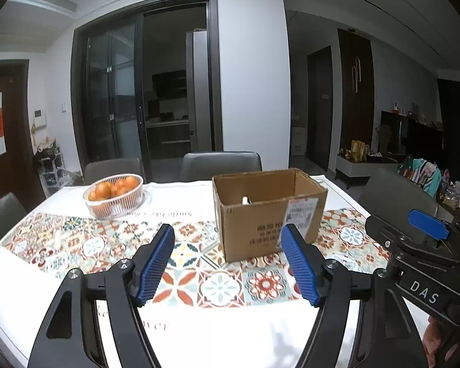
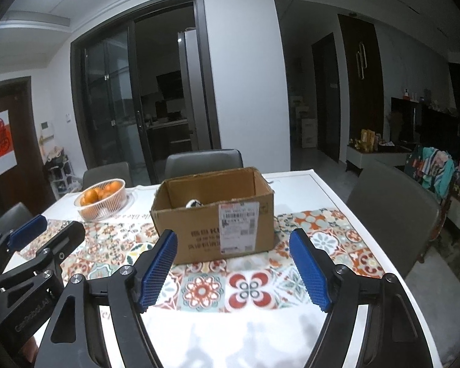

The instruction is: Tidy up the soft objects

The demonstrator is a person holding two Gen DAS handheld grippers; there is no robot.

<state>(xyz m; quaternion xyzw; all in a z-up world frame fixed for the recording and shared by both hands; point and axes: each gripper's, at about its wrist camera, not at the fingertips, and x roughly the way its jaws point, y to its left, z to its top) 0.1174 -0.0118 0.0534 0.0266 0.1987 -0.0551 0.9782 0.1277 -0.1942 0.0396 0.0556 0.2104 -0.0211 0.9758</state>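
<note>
Soft toy (image 2: 194, 204) barely seen in box (image 2: 199, 233), frame centre; judged light, squashable. Both grippers (image 1: 228, 263) (image 2: 233, 268) held wide, empty.

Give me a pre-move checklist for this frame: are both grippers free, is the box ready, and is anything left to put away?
1. Left gripper free: ok, jaws apart, nothing between them.
2. Right gripper free: ok, jaws apart, nothing between them.
3. Brown cardboard box open and upright on the patterned tablecloth: ok.
4. Box contents: cannot tell; only a small white and dark object peeks above the wall.
5. Soft objects left on the table: cannot tell; none shows in either view.
6. White basket of oranges clear of the box: ok, it stands apart.
</note>
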